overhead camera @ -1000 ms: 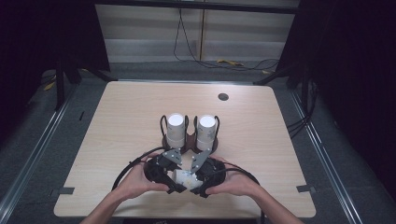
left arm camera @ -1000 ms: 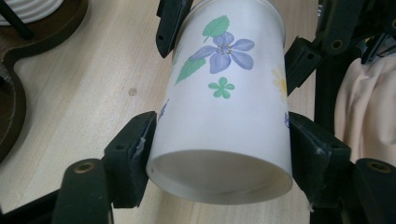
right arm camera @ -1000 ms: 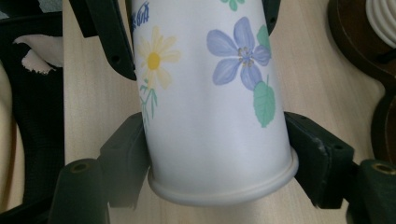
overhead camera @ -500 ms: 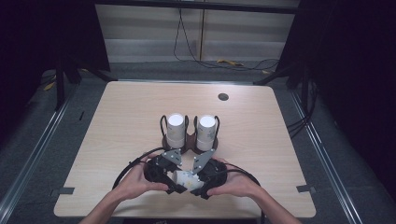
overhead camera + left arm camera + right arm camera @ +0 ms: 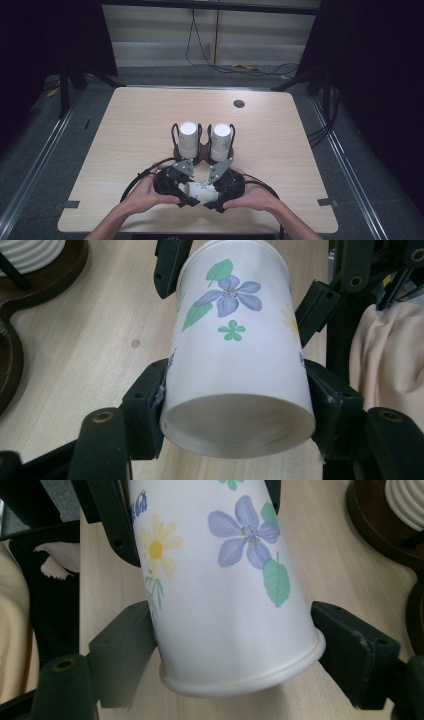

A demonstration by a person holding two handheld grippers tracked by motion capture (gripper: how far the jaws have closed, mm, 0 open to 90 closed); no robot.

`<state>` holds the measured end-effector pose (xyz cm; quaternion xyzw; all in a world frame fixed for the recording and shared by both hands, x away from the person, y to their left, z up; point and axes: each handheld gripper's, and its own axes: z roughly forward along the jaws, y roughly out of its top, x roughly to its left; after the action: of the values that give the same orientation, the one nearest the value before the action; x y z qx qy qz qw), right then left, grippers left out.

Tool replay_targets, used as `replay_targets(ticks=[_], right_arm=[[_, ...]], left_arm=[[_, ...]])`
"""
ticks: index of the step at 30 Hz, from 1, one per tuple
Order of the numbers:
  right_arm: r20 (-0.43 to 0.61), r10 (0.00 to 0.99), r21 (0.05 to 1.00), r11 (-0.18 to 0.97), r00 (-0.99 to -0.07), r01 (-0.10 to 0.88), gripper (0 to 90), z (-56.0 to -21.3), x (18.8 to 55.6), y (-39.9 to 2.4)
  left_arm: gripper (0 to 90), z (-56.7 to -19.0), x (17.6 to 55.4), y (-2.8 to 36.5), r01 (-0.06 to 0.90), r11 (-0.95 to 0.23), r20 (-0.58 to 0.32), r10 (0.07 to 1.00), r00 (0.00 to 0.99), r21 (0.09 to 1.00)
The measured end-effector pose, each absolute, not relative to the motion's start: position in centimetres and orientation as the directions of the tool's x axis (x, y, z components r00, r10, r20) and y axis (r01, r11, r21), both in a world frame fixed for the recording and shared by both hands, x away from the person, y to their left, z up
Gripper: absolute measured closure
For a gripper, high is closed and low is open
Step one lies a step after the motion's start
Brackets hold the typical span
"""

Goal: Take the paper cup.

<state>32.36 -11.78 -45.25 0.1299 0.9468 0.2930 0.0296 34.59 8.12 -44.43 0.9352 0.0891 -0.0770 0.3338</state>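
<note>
A white paper cup (image 5: 200,191) printed with blue and yellow flowers lies level between my two grippers, just above the table's near edge. My left gripper (image 5: 235,405) is shut on the cup (image 5: 235,355) at its base end, both pads pressing its wall. My right gripper (image 5: 232,640) straddles the cup (image 5: 220,595) at its rolled rim. Its jaws have just been opening and stand slightly off the cup, which is still between them. In the high view the left gripper (image 5: 189,196) and right gripper (image 5: 214,197) face each other.
A dark wooden stand (image 5: 202,152) behind my hands carries two white ribbed cup stacks (image 5: 189,135) (image 5: 220,136). A dark round grommet (image 5: 239,104) sits far back on the light wooden table (image 5: 125,130). Black cables loop beside both hands.
Both hands and the cup stay where they were near the front edge. The high view is too small to show the jaws moving.
</note>
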Motion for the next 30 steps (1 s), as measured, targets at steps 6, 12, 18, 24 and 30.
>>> replay_targets(ticks=[6,12,18,24,30], right_arm=[[0.031,0.288,0.593,0.765,-0.957,0.250,16.0,-45.1,32.5,-12.4],[0.056,0.312,0.620,0.734,-0.948,0.278,15.6,-45.0,32.5,-13.1],[0.067,0.340,0.660,0.690,-0.938,0.297,14.5,-44.7,32.6,-14.2],[0.075,0.366,0.679,0.663,-0.927,0.317,14.1,-44.7,32.4,-15.0],[0.092,0.385,0.695,0.635,-0.918,0.336,14.2,-44.7,32.1,-15.7]], left_arm=[[35.4,-44.3,34.6,8.2,0.220,-0.755,-0.200,0.120,0.972,0.618],[35.4,-44.1,34.7,8.5,0.233,-0.717,-0.204,0.128,0.971,0.657],[35.4,-44.0,34.7,8.6,0.240,-0.688,-0.203,0.137,0.970,0.685],[35.4,-44.3,34.7,8.6,0.252,-0.665,-0.218,0.136,0.966,0.703],[35.4,-44.3,34.7,8.5,0.256,-0.658,-0.223,0.135,0.965,0.708]])
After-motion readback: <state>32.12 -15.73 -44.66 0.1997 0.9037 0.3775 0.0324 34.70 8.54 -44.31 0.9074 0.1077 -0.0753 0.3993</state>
